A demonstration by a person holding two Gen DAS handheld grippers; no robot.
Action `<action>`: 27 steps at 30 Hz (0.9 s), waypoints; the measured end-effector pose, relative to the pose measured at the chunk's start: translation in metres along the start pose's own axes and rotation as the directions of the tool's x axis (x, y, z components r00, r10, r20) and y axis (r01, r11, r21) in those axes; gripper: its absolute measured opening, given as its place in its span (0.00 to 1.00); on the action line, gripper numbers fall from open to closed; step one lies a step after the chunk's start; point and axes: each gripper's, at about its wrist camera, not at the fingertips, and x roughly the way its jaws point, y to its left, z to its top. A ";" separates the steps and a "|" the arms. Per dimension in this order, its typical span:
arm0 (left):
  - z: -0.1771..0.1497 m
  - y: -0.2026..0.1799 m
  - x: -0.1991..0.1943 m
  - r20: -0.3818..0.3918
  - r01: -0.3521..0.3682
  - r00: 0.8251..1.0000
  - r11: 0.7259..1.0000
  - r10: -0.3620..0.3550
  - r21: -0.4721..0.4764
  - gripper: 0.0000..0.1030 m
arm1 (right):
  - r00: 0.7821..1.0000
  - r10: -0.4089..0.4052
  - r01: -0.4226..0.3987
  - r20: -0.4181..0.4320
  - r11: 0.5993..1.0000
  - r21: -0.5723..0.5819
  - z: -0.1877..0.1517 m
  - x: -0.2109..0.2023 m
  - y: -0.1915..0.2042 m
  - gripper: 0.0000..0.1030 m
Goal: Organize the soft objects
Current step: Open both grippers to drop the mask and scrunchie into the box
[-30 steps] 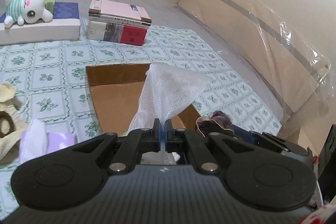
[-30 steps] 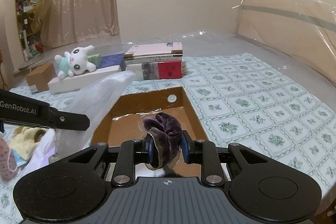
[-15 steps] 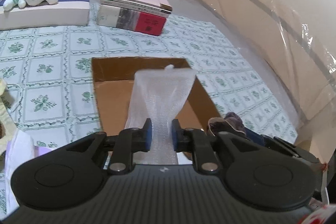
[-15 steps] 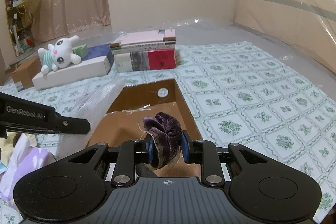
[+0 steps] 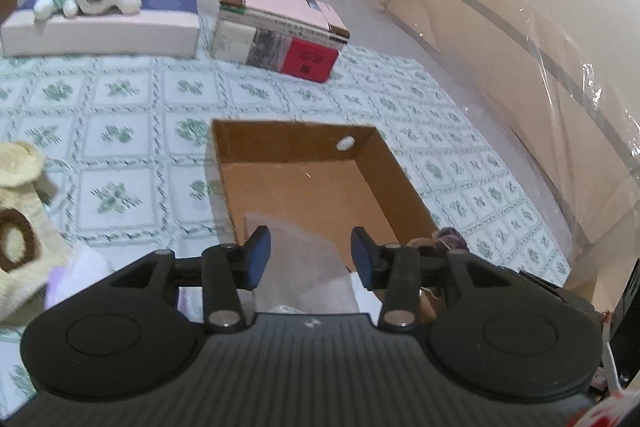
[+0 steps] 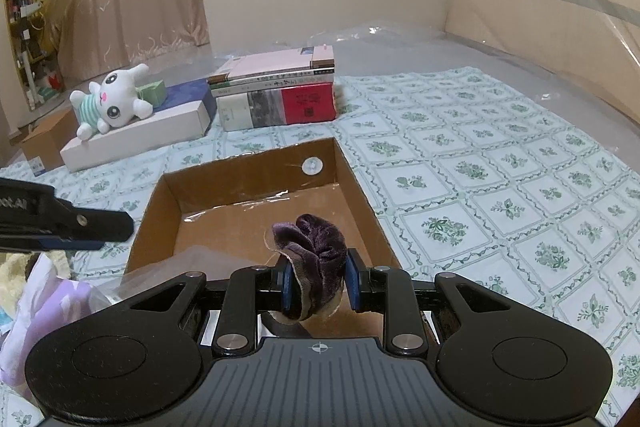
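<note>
An open cardboard box (image 5: 384,163) lies on the floral cloth; it also shows in the right wrist view (image 6: 360,183). My left gripper (image 5: 310,257) is open above the box's near left corner. A clear bubble-wrap sheet (image 5: 304,267) lies loose below it, at the box's near end (image 6: 192,259). My right gripper (image 6: 318,287) is shut on a purple velvet scrunchie (image 6: 316,243) and holds it over the box's near right edge. The scrunchie also peeks into the left wrist view (image 5: 450,237).
A white plush bunny (image 6: 112,103) lies on a long white box (image 6: 144,135) at the back left. A stack of books (image 6: 280,95) stands behind the cardboard box. Soft items lie at the left: a cream plush (image 5: 16,211) and lilac cloth (image 6: 48,299).
My left gripper opened and let go of the bubble wrap, which dropped into the box's near end. My right gripper kept holding the scrunchie and shifted slightly.
</note>
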 end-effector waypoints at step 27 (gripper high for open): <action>-0.062 0.016 -0.109 0.097 -0.138 0.987 0.983 0.127 0.118 0.39 | 0.998 0.050 -0.052 0.035 0.998 0.035 -0.008 -0.076 0.041 0.55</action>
